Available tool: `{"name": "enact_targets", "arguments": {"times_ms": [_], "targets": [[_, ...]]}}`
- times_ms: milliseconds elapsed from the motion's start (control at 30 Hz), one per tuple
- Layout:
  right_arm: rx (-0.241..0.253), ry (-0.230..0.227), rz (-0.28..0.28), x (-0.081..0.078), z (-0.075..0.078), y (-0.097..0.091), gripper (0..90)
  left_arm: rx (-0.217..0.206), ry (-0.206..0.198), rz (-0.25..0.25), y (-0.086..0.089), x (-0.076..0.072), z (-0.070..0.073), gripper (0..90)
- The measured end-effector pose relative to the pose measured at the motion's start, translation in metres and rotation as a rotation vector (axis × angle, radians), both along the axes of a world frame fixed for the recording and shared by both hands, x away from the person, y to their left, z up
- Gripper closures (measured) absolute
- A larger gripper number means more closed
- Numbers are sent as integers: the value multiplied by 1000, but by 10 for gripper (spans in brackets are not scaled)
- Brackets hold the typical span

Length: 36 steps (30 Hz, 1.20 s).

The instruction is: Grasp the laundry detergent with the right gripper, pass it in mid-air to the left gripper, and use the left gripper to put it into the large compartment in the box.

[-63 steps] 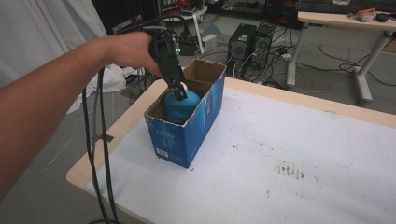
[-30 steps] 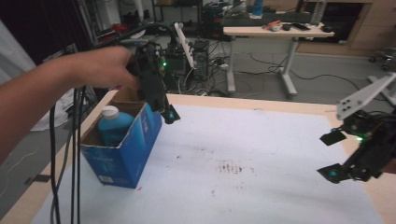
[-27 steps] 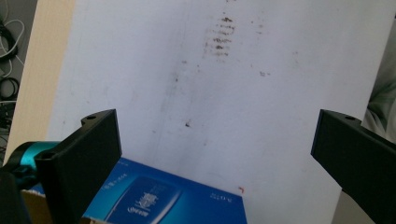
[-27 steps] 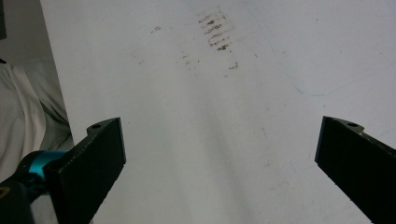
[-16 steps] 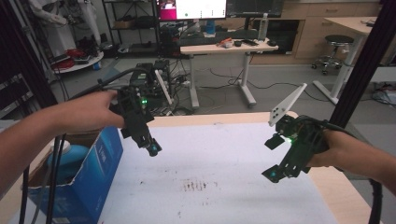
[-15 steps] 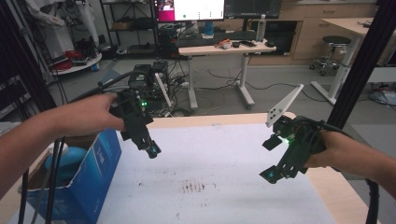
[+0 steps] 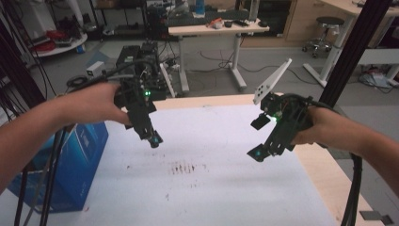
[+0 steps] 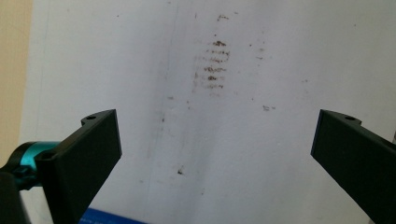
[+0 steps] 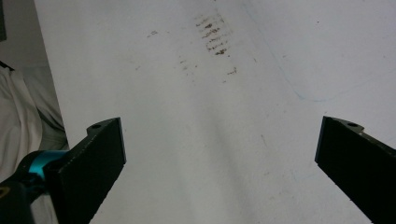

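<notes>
Blue box print unreadable, at desk's left edge. Left gripper, right gripper both spread empty, mid-desk.

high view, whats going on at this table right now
A person holds a gripper in each hand above a white table cover. The left gripper and the right gripper are both open and hold nothing. A blue cardboard box stands at the table's left edge, apart from both. Brown smudges mark the cover between the grippers.
</notes>
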State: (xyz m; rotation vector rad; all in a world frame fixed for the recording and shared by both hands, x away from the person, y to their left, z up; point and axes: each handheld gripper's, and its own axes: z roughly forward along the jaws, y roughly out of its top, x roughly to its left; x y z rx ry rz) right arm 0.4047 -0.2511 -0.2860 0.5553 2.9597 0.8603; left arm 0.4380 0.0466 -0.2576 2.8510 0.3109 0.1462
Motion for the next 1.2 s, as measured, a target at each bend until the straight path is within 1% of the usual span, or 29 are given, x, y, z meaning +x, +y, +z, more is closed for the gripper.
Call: {"name": "enact_targets", "arguments": {"times_ms": [67,133,200,233,300,333,433,467,500,700,767,900,1200], "targets": [[-5,5,1,0,-1,1,8,-13,-2,-13,-2,2,-2,16],[-9,8,3,0,-2,2,8,-15,-2,-22,-4,4,-4,16],[-14,8,6,0,-2,3,8,1,1,-27,-5,5,-7,16],[-14,8,6,0,-2,3,8,1,1,-27,-5,5,-7,16],[-22,15,10,-1,-3,4,8,12,20,-37,-6,6,-11,16],[-24,17,11,0,-4,4,8,16,17,-36,-7,6,-11,16],[-28,22,13,0,-5,4,8,8,22,-44,-8,7,-13,16],[-29,24,11,0,-6,4,8,6,24,-44,-8,7,-13,16],[-29,26,14,0,-7,5,8,14,28,-44,-9,7,-14,16],[-32,30,14,1,-9,4,8,27,24,-43,-10,9,-16,16],[-35,34,17,1,-9,5,8,20,24,-41,-9,10,-17,16],[-36,35,15,1,-10,5,8,30,25,-39,-9,10,-17,16],[-33,36,17,1,-11,6,8,31,26,-36,-9,10,-17,16]]}}
